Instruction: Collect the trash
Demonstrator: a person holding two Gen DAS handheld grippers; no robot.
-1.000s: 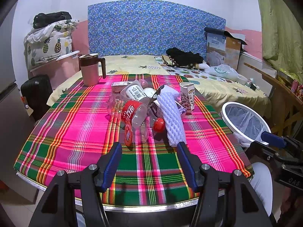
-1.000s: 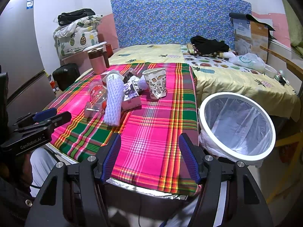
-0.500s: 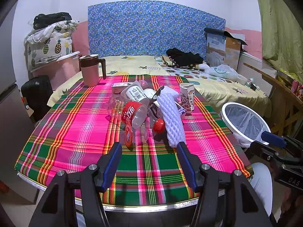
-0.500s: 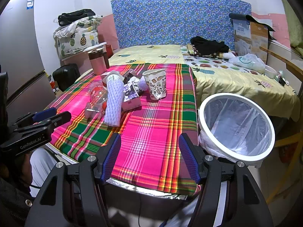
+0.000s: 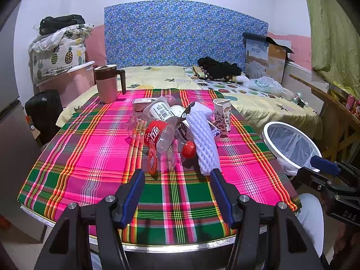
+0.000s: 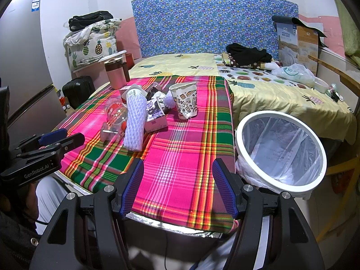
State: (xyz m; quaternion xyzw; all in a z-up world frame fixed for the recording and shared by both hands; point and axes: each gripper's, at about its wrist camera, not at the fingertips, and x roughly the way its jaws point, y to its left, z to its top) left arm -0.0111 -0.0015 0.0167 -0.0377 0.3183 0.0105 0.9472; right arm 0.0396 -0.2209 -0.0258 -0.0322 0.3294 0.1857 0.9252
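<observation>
Plaid cloth covers the table (image 5: 90, 157), and the trash (image 5: 180, 132) sits heaped at its middle, beyond both grippers' tips. The left gripper (image 5: 176, 177) and right gripper (image 6: 177, 168) hang over the near edge, fingers spread, holding nothing. The bin (image 6: 280, 150) stands beside the table, right of the right gripper.

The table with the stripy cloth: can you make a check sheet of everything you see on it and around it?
Surface: table under a pink and green plaid cloth.
Job's things: clear cola bottle lying down, white foam net sleeve, patterned paper cup upright, small purple carton, all heaped mid-table; white bin with a liner stands beside the table's right edge.
Clutter: pink mug with a brown handle at the far left corner.
Grippers: left tool and right tool both open, holding nothing, at the near edge.
Cables: one thin dark cable under the table edge.
Surroundings: bed, blue flowered headboard, black suitcase.
</observation>
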